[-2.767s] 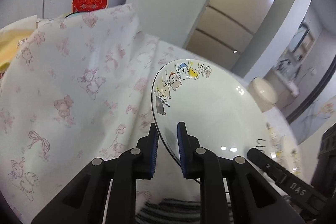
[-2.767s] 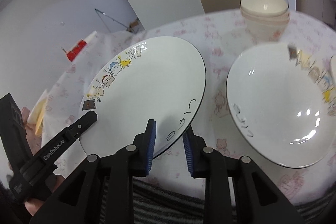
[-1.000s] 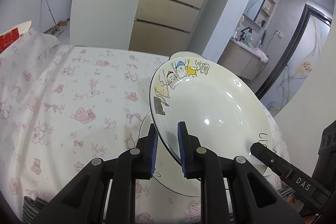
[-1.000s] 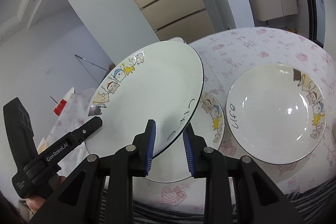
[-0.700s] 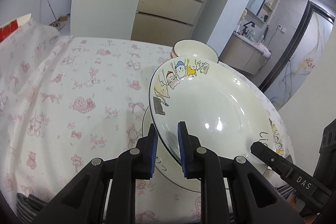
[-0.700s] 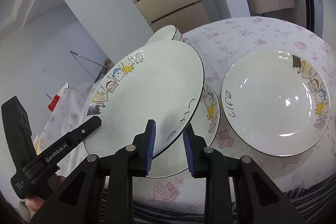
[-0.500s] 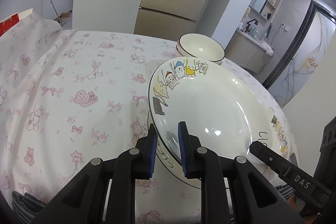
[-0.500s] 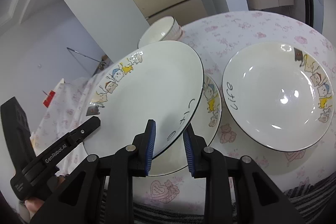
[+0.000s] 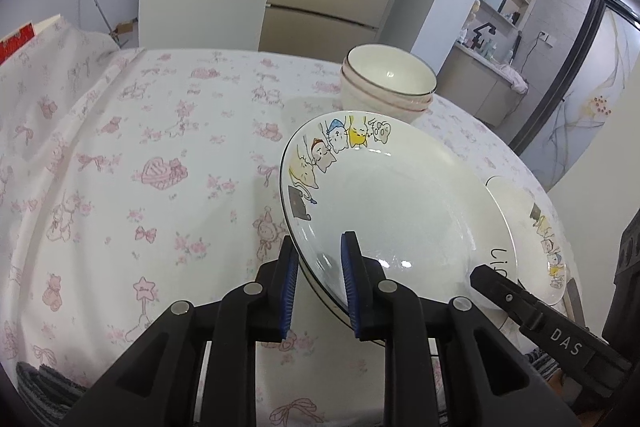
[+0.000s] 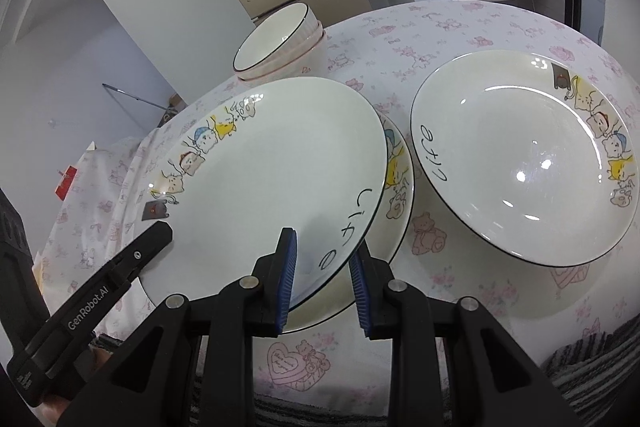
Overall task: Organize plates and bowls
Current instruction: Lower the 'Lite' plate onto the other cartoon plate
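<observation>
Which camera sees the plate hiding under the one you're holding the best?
The right wrist view. There the lower plate peeks out beside the held plate, showing its yellow cat drawing and black rim. In the left wrist view only a thin sliver of its edge shows between the gripper fingers, under the held plate.

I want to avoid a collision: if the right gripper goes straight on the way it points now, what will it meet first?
Probably the plate lying on the table, directly under the held plate that the right gripper grips by the rim. Depth is unclear, so this is a judgement.
</observation>
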The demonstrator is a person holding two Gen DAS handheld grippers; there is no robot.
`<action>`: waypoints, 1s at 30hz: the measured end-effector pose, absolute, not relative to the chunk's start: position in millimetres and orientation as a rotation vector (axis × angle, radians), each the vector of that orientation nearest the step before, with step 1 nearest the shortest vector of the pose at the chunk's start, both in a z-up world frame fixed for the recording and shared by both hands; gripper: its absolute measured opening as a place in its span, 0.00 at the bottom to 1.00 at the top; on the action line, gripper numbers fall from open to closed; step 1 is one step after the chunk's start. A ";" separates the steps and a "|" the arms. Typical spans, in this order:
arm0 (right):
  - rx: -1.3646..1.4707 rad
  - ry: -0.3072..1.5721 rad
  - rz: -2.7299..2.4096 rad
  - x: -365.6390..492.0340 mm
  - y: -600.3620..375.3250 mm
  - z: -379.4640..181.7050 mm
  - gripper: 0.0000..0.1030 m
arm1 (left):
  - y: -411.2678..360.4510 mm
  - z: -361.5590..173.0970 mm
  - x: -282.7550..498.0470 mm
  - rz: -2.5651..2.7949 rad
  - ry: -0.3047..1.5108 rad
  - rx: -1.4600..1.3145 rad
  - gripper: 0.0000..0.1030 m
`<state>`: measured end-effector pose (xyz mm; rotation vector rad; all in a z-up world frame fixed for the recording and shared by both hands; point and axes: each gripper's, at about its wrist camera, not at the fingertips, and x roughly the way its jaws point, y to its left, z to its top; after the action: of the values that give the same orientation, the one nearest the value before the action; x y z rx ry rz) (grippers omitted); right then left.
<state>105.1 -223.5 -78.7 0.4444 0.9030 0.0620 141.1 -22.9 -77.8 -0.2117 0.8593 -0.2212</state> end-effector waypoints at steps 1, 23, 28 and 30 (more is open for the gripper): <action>0.441 0.904 0.059 105.1 -222.9 -78.6 0.25 | -23.2 -79.1 141.7 -0.221 0.866 -0.211 0.22; 0.332 0.896 -0.021 98.6 -211.0 -70.3 0.25 | -33.2 -90.8 144.1 -0.204 0.924 -0.147 0.22; 0.294 0.893 -0.036 96.9 -207.9 -67.3 0.26 | -35.0 -92.1 143.4 -0.199 0.935 -0.133 0.22; 0.302 0.897 -0.037 97.7 -209.1 -67.0 0.26 | -34.5 -91.8 143.6 -0.201 0.935 -0.137 0.22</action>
<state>97.7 -209.1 -67.0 0.3024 0.8971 -0.0372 143.6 -34.5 -91.8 -0.1373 0.9350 -0.2007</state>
